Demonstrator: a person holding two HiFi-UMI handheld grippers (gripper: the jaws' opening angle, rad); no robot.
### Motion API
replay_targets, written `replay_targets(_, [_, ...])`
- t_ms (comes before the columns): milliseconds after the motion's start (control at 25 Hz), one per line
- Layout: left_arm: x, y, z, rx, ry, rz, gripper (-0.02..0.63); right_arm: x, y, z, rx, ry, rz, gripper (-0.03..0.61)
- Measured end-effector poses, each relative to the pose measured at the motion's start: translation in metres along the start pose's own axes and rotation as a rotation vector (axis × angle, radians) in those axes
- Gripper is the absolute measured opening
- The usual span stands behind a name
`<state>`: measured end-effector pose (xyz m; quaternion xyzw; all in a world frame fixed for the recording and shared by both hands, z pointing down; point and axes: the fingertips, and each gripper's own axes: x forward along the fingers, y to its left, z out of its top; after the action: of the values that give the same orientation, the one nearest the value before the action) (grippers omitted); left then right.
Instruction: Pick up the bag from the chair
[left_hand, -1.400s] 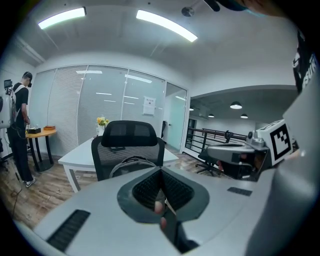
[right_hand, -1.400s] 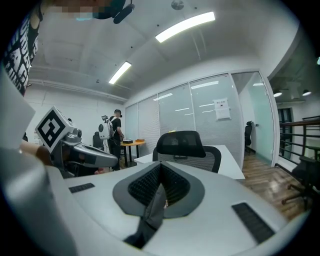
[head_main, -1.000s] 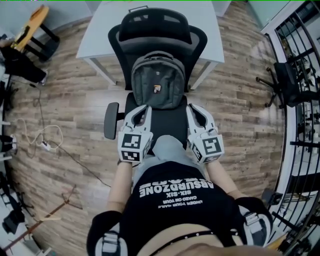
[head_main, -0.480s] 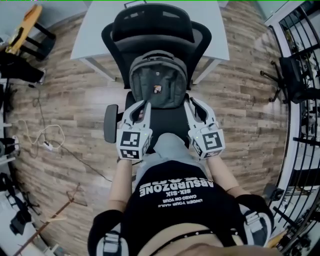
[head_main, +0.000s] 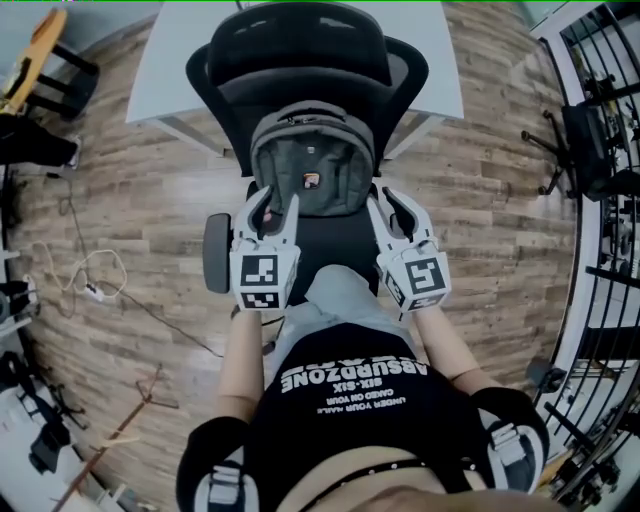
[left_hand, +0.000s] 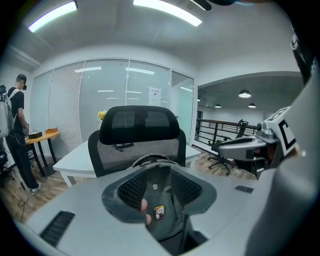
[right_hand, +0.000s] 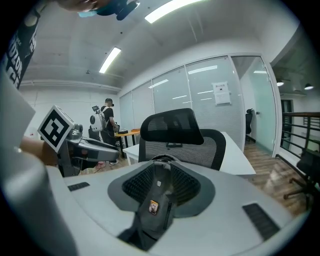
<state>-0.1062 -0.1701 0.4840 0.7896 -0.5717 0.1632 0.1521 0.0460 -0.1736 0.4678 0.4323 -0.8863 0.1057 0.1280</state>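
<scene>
A grey backpack (head_main: 312, 165) with a small square badge stands upright on the seat of a black mesh office chair (head_main: 305, 55), leaning on the backrest. My left gripper (head_main: 272, 207) is open at the bag's lower left side, fingertips close to it. My right gripper (head_main: 392, 207) is open at the bag's lower right corner. Neither holds anything. In the left gripper view the backpack (left_hand: 161, 200) shows in the gap between the wide jaws. The right gripper view shows the backpack (right_hand: 158, 196) the same way, with the chair headrest (right_hand: 171, 126) behind it.
A white table (head_main: 175, 65) stands right behind the chair. The chair's left armrest (head_main: 215, 252) sticks out beside my left gripper. Cables (head_main: 88, 282) lie on the wood floor at left. Another chair (head_main: 590, 125) and a railing stand at right. A person (left_hand: 15, 135) stands far left.
Both grippers have moved forward along the seat to the bag's lower sides. The head camera has come closer to the chair.
</scene>
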Motion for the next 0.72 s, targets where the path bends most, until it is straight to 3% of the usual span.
replay_targets(360, [0.028,0.021,-0.014,0.032,0.056,0.018,0.184,0.034,-0.016,-0.012,0.005,0.06,-0.006,0.12])
replay_targets(720, [0.057,0.044,-0.026,0.049,0.087,0.054,0.187,0.05,-0.034,-0.026,-0.01,0.089,-0.037,0.123])
